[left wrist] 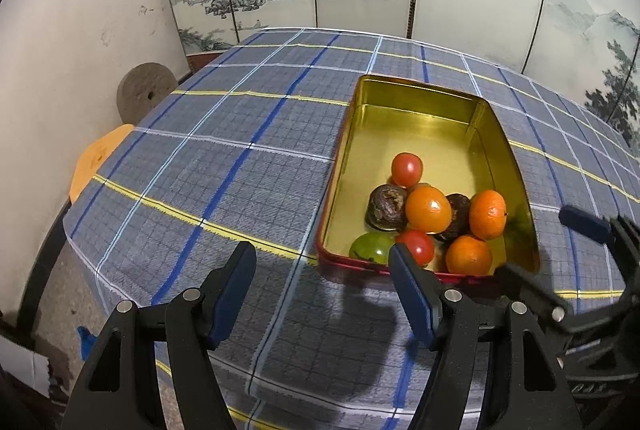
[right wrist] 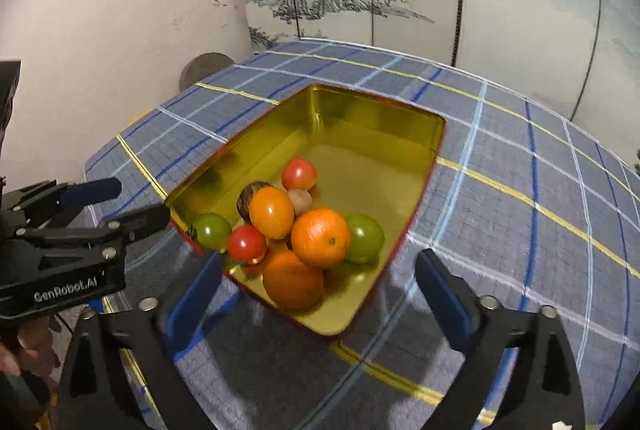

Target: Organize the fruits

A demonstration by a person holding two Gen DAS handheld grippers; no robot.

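Fruits (right wrist: pixel 298 230) sit piled at near end of gold tin (right wrist: pixel 360 134), far half bare. Tin lies on plaid worktop (left wrist: pixel 224 166), w/ wide open cloth to its left. Left hand-held gripper (left wrist: pixel 322 292) released, just short of tin's near rim. Right hand-held gripper (right wrist: pixel 320 294) released too, straddling near corner.
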